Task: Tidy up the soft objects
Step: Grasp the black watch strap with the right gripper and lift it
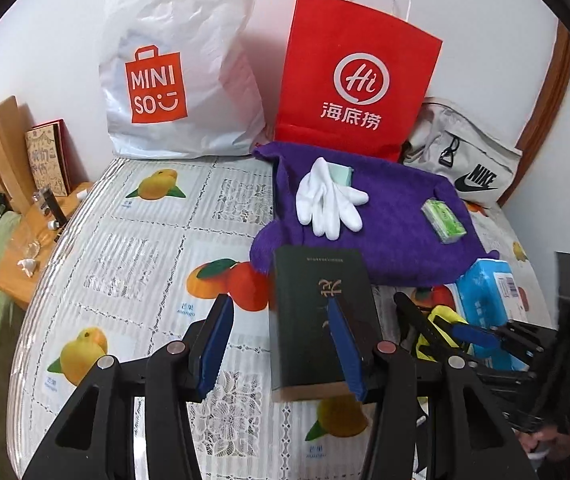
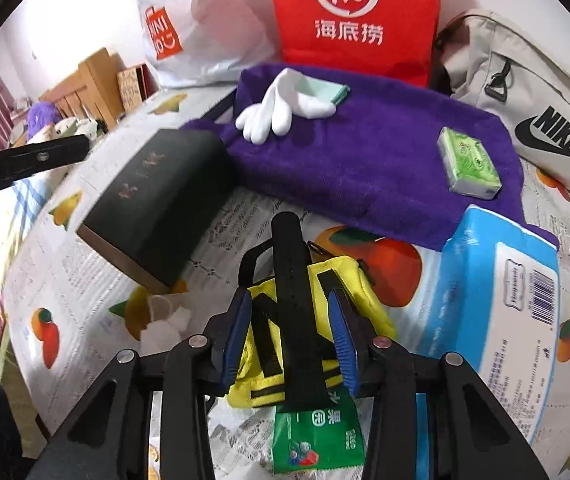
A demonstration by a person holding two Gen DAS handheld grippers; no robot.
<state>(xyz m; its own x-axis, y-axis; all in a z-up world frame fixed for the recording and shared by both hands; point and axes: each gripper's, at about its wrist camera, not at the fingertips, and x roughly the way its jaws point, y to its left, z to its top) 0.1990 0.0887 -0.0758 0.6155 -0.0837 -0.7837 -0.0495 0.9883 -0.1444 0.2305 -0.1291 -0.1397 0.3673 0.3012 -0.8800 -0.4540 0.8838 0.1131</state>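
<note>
The right gripper [image 2: 291, 340] gaped wide over the yellow pouch [image 2: 313, 320] and a black strap [image 2: 297, 300], not visibly gripping. The left gripper [image 1: 281, 344] stood open too, one pad seemingly against the dark book [image 1: 321, 316]. At twelve o'clock lay the purple towel [image 2: 365, 160], carrying white gloves [image 2: 281, 108].

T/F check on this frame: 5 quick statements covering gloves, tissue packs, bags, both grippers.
1. The white gloves lie on the purple towel. True.
2. The small green tissue pack sits on the bare tablecloth. False: it rests on the towel.
3. The red paper bag stands upright behind the towel. True.
4. The left gripper is shut. False: jaws wide apart.
5. The right gripper hangs open over a yellow pouch. True.
</note>
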